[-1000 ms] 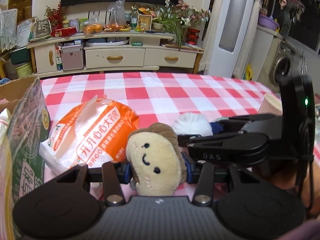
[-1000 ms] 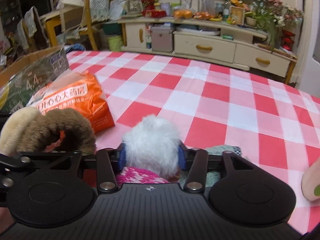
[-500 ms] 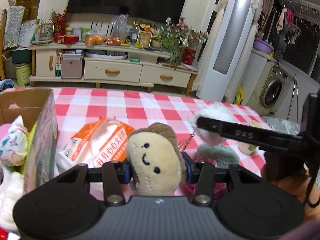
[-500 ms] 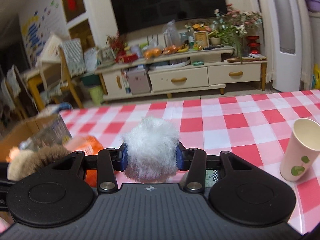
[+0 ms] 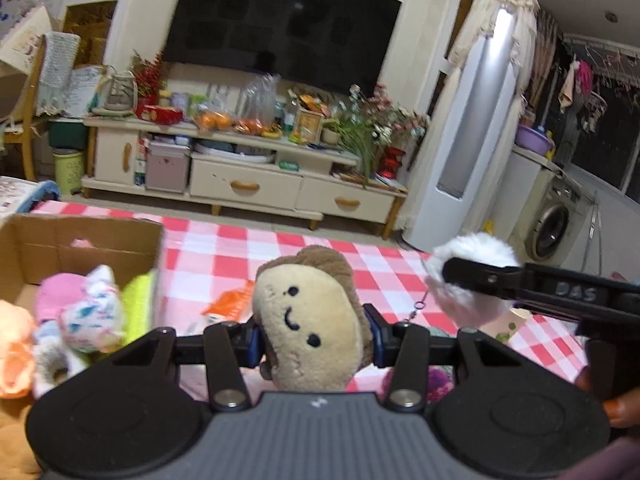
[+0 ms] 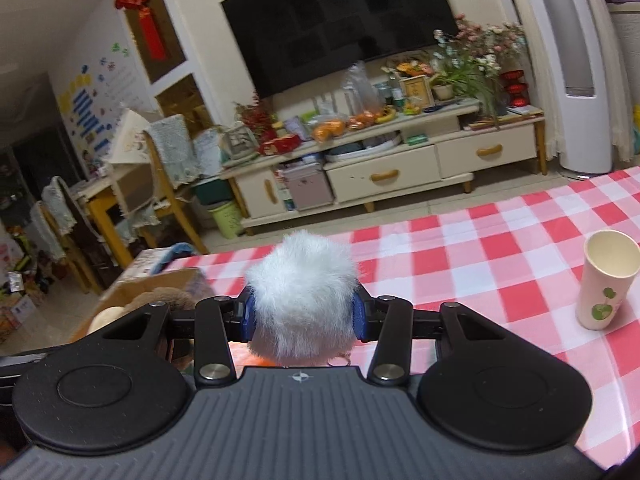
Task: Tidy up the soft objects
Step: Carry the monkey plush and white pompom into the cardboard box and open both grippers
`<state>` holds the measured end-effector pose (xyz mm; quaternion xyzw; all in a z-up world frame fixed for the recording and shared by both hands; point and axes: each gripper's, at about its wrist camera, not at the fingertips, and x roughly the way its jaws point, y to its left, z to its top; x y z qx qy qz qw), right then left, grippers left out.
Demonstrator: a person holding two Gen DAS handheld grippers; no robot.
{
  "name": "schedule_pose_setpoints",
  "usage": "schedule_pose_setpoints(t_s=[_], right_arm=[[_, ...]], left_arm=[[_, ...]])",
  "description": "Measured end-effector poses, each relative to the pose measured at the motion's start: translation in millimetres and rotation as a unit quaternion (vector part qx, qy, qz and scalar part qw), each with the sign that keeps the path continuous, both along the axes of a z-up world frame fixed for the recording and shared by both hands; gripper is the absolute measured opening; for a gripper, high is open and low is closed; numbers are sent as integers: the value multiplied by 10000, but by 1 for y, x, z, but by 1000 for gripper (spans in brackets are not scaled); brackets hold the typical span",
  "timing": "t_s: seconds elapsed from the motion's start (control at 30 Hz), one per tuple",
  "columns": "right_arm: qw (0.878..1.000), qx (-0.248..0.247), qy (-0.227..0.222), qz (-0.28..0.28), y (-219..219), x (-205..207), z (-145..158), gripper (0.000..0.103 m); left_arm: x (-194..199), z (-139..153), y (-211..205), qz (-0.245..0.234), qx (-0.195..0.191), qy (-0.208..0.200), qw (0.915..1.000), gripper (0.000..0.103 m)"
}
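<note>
My left gripper (image 5: 312, 338) is shut on a tan plush toy (image 5: 310, 332) with a smiling face and brown hair, held up above the red-checked table (image 5: 224, 264). My right gripper (image 6: 302, 314) is shut on a white fluffy pompom (image 6: 302, 296), also lifted off the table. In the left wrist view the pompom (image 5: 472, 280) and the right gripper's black finger show at the right. An open cardboard box (image 5: 80, 240) stands at the left with several soft toys (image 5: 80, 312) inside. The plush toy (image 6: 160, 300) peeks over the box at the lower left of the right wrist view.
An orange snack bag (image 5: 230, 304) lies on the table behind the left gripper. A paper cup (image 6: 606, 280) stands at the right of the table. A purple knitted item (image 5: 436, 382) lies below the right gripper. A TV cabinet (image 5: 240, 168) and chairs stand beyond the table.
Both grippers rose from the table with their toys and swung left toward the box. The box's inside came into view; the orange bag dropped mostly out of sight.
</note>
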<state>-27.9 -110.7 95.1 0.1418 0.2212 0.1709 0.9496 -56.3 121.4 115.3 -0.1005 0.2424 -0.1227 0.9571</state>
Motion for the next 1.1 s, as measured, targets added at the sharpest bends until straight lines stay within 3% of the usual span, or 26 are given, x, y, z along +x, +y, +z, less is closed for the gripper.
schedule_pose_setpoints(t_s=[0.3, 0.57, 1.1], right_arm=[[9970, 73, -169, 749, 64, -15, 25, 55], [9894, 127, -221, 1430, 129, -19, 37, 55], [9808, 43, 315, 1924, 209, 7, 2, 57]], left_arm=[[-29, 8, 49, 645, -31, -184, 9977, 47], [-40, 8, 102, 1366, -128, -191, 9904, 47], [-40, -19, 163, 2067, -137, 470, 9772, 47]])
